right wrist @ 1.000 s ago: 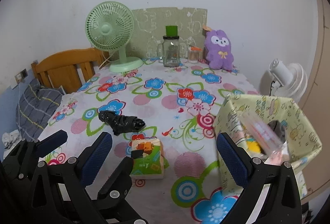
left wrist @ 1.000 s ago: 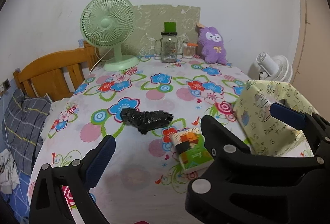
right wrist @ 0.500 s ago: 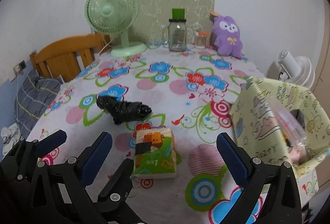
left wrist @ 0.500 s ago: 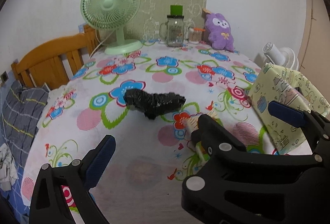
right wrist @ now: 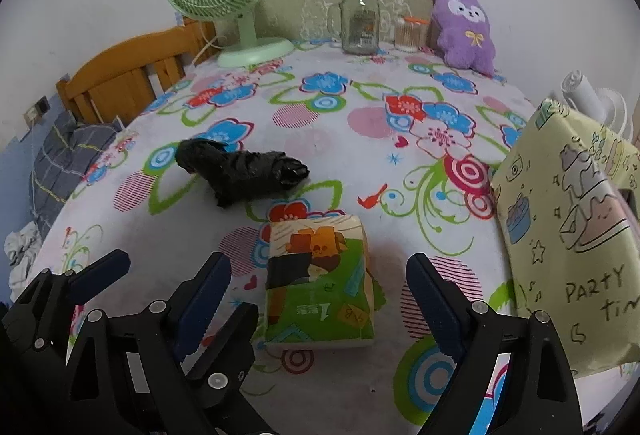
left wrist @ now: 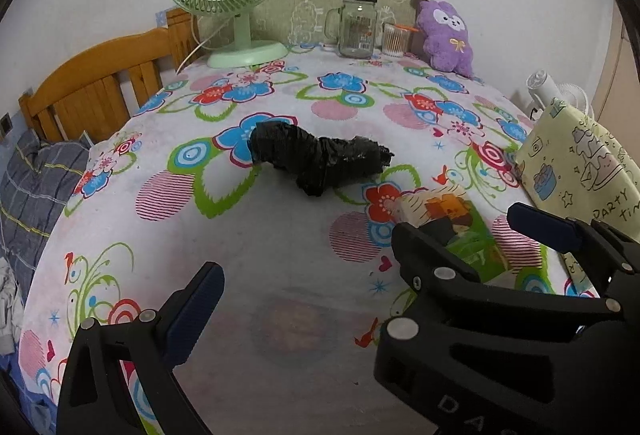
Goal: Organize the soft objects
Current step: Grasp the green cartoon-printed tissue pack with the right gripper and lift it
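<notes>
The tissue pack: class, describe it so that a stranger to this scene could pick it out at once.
Find the flowered tablecloth. Near its front edge, between the open right gripper's fingers, lies the tissue pack. Unlike the crumpled black bag behind it, it is a flat green block with an orange cartoon.

You see even, soft indoor light | faint shadows only | no glare | sharp centre, slight softness outward | strong fisheye bending, black vignette at corners.

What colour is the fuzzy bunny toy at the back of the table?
Purple, with a white face and a little yellow bow. The bunny toy shows best in the right wrist view.
</notes>
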`<action>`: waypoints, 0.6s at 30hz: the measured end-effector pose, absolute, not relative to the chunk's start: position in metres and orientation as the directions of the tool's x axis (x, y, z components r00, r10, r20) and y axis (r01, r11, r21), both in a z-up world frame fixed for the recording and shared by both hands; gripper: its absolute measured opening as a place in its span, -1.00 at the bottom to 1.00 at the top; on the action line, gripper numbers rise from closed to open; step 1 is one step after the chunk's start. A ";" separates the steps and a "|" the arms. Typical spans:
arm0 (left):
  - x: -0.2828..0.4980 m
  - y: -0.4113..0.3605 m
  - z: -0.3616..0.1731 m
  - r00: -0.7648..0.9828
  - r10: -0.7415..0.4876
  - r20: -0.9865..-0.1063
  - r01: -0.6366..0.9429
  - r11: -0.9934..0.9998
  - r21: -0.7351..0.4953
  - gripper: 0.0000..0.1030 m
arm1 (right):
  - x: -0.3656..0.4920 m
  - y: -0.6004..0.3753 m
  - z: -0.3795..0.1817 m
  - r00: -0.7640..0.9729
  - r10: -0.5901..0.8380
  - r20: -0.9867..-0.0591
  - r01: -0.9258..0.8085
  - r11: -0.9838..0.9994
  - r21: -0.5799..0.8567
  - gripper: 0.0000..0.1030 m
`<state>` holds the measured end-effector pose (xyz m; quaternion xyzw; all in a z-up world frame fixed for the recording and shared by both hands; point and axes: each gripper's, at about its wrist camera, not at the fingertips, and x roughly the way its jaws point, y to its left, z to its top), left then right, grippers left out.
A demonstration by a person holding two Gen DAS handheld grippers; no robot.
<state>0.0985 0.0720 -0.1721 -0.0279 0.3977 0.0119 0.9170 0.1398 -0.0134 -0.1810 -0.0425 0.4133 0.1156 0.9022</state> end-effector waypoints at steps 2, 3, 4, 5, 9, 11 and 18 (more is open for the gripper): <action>0.100 0.072 -0.174 0.679 0.002 -0.734 -0.042 0.998 -0.036 0.94 | 0.142 -0.013 -0.184 0.625 0.167 -0.762 -0.238 0.971 0.018 0.62; 0.101 0.072 -0.175 0.677 0.002 -0.736 -0.040 0.999 -0.034 0.94 | 0.144 -0.013 -0.185 0.620 0.165 -0.767 -0.236 0.972 0.019 0.58; 0.102 0.071 -0.176 0.673 0.001 -0.739 -0.036 0.999 -0.032 0.94 | 0.145 -0.013 -0.186 0.615 0.163 -0.772 -0.234 0.972 0.020 0.53; 0.103 0.071 -0.177 0.669 -0.001 -0.743 -0.033 0.999 -0.030 0.94 | 0.146 -0.012 -0.188 0.609 0.162 -0.777 -0.233 0.972 0.019 0.47; 0.106 0.069 -0.182 0.653 -0.002 -0.758 -0.024 0.999 -0.024 0.94 | 0.149 -0.011 -0.193 0.586 0.166 -0.793 -0.245 0.969 0.022 0.19; 0.108 0.069 -0.182 0.649 -0.003 -0.761 -0.024 0.999 -0.024 0.94 | 0.150 -0.010 -0.195 0.580 0.164 -0.798 -0.247 0.969 0.020 0.10; 0.109 0.068 -0.176 0.656 -0.012 -0.754 -0.014 0.999 -0.029 0.95 | 0.151 -0.011 -0.189 0.580 0.175 -0.796 -0.264 0.964 0.021 0.02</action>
